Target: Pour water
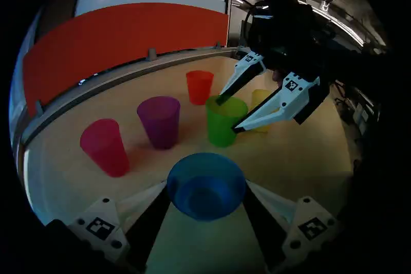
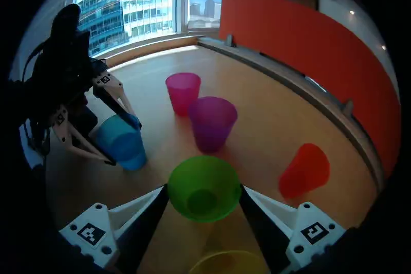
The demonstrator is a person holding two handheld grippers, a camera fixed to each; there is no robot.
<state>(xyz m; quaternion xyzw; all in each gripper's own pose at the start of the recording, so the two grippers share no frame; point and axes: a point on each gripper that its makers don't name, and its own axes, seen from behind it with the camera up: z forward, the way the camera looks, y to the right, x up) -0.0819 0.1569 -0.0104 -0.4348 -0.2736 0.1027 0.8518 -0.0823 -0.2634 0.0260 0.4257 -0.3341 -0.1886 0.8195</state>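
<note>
Left gripper view: the left gripper [image 1: 206, 184] points forward and slightly down over a pale wooden table [image 1: 308, 156]. Its two fingers are clamped on either side of a translucent blue plastic cup [image 1: 205, 202], which stands upright on the table. Farther off, the right gripper [image 1: 229, 115] reaches in from the upper right with its fingers slanting down and left, closed around the rim of a translucent green plastic cup [image 1: 222, 127]. The hand holding it is lost in dark shadow.

Near the green cup stand a purple plastic cup [image 1: 160, 121], a magenta plastic cup [image 1: 105, 146], an orange-red plastic cup [image 1: 199, 87] and, partly hidden by a finger, a yellow plastic cup [image 1: 259, 100].

In the right gripper view the green cup sits upright between that gripper's own fingers, and the left gripper comes in from the left, gripping the blue cup low by the table. Whether either cup holds water cannot be told.

Each finger carries a square black-and-white coded marker [image 1: 100, 227]. No writing is legible. An orange wall panel [image 1: 113, 42] runs behind the table.
</note>
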